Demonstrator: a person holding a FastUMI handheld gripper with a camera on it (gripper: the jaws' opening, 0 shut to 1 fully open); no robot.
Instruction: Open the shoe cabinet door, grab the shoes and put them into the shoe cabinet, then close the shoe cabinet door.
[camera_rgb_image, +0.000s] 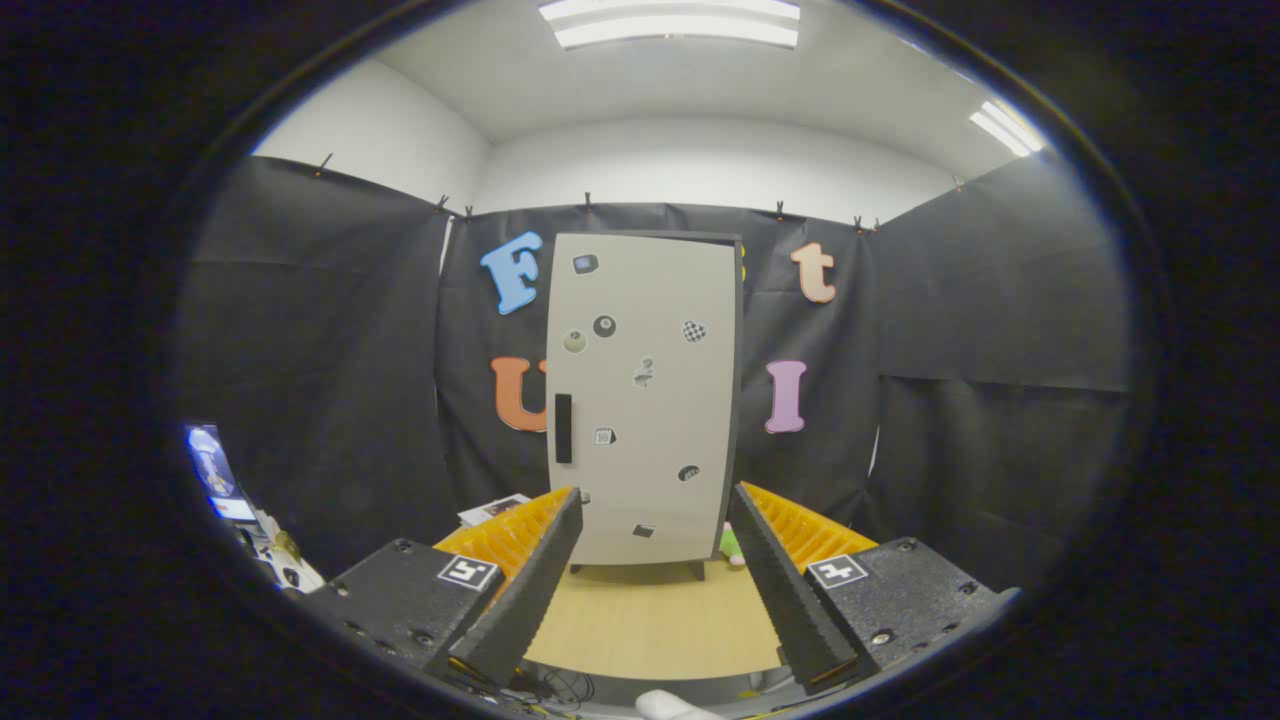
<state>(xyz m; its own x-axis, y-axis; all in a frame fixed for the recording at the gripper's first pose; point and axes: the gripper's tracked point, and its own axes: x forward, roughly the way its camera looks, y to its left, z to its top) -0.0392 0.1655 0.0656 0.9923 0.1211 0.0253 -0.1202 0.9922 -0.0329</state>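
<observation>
A tall pale shoe cabinet stands on short dark legs on the wooden floor, straight ahead beyond my fingers. Its door is shut and carries several small stickers. A dark vertical handle sits on the door's left side, about midway up. At the cabinet's lower right corner a small pink and green thing peeks out on the floor; I cannot tell whether it is a shoe. My gripper is open, fingers wide apart, nothing between them, well short of the cabinet.
Black cloth walls close the booth behind and on both sides of the cabinet. Papers or a box lie on the floor to the cabinet's left. A lit screen and clutter sit low at the left wall. Wooden floor stretches ahead.
</observation>
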